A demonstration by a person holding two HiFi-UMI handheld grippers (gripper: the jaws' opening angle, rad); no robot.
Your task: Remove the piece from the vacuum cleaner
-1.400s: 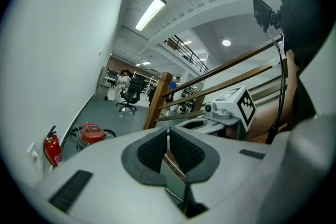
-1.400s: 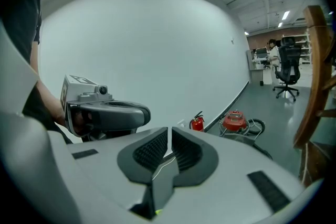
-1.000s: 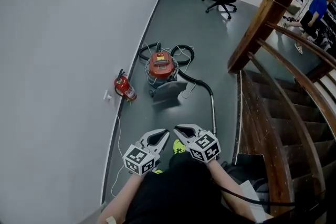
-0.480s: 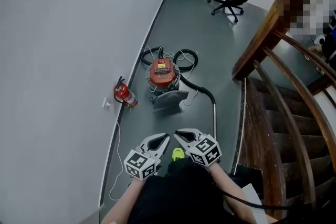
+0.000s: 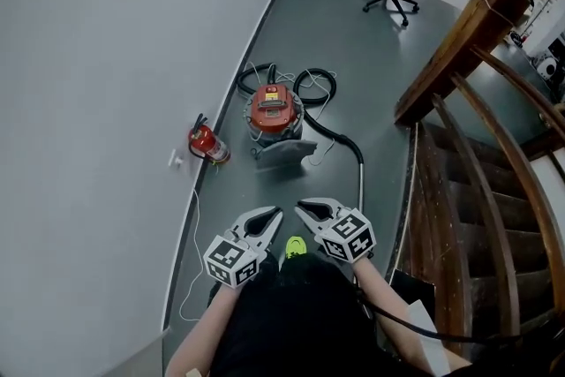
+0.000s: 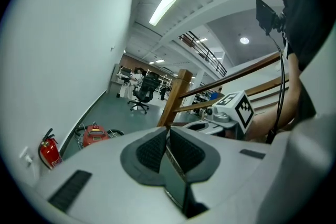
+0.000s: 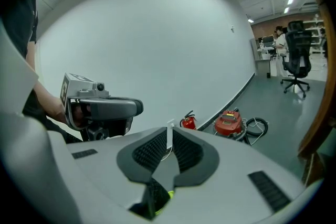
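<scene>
The head view looks steeply down from above the person (image 5: 291, 327) onto the floor (image 5: 353, 57), with the left gripper (image 5: 274, 214) and right gripper (image 5: 302, 207) low in frame. Each gripper view sits low, facing along its jaws. All three share the far-off vacuum cleaner (image 5: 273, 109) and fire extinguisher (image 5: 206, 142).

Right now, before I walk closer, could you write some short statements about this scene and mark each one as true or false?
1. The left gripper is open. False: its jaws are together, with nothing between them.
2. The right gripper holds nothing. True.
3. The red vacuum cleaner stands on the stairs. False: it stands on the grey floor, ahead of both grippers.
4. A red fire extinguisher is on the floor beside the wall, to the left of the vacuum cleaner in the head view. True.
5. The wooden staircase is on the left of the head view. False: it is on the right.
</scene>
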